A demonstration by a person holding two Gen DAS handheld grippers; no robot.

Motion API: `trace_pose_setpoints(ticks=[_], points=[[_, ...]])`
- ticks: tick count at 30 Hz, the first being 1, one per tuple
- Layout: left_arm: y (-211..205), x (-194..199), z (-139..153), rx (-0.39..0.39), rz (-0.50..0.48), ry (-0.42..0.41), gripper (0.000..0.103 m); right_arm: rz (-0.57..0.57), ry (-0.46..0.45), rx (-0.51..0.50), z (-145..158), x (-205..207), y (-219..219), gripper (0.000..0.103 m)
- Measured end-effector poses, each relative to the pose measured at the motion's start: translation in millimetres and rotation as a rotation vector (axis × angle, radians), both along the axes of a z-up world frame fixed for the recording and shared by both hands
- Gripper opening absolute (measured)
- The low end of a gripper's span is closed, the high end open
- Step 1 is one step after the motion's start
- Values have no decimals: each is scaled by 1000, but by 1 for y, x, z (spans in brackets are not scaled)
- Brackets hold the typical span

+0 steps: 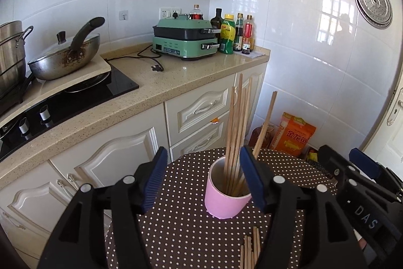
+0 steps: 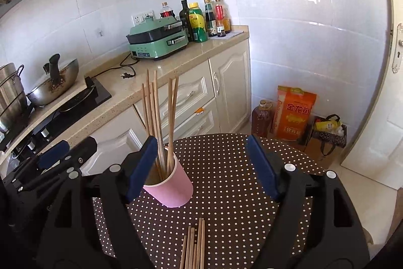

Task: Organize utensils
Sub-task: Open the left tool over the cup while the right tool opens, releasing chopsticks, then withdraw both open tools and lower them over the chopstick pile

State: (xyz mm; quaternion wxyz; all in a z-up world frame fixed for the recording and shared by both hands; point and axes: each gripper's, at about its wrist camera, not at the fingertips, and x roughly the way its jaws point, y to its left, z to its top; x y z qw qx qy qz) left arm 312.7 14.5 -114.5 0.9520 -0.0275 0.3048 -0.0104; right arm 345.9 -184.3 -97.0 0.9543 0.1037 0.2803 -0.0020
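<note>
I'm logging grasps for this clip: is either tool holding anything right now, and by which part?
Nothing is held. The left tool and right tool both stand open; the chopsticks rest in the pink cup, untouched.

Orange rice bag (image 2: pixel 294 112) on floor by wall: big yellow chars "金龙鱼" across the middle, clear in both views; slanted Latin wording along its left edge, starts "Premium" in left wrist view, rest too blurred. White band near bag bottom has chars, not legible

Right gripper (image 1: pixel 362 213) body, seen at right edge of left wrist view: white letters "DAS" on black housing

Bottles (image 2: pixel 201 19) on counter have printed labels, text too small to read. Green cooker (image 2: pixel 158 42) has a rating sticker on front, unreadable
</note>
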Motion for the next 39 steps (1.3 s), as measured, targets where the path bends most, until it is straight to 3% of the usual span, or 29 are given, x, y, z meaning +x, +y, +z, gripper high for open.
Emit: trace_pose_setpoints(ticks=[10,18,27,39], points=[[-1,-53,30,13,17,-9,65,23,-33,-27,33,-49,-5,77],[-5,-88,29,24,24,57,66,52,15,-44,33,-78,-5,78],[-11,-118,0,68,27,161,66,74,129,-41,0,-104,-1,78],[-15,-140,-58,118,26,338,66,79,280,-57,-48,-117,3,78]])
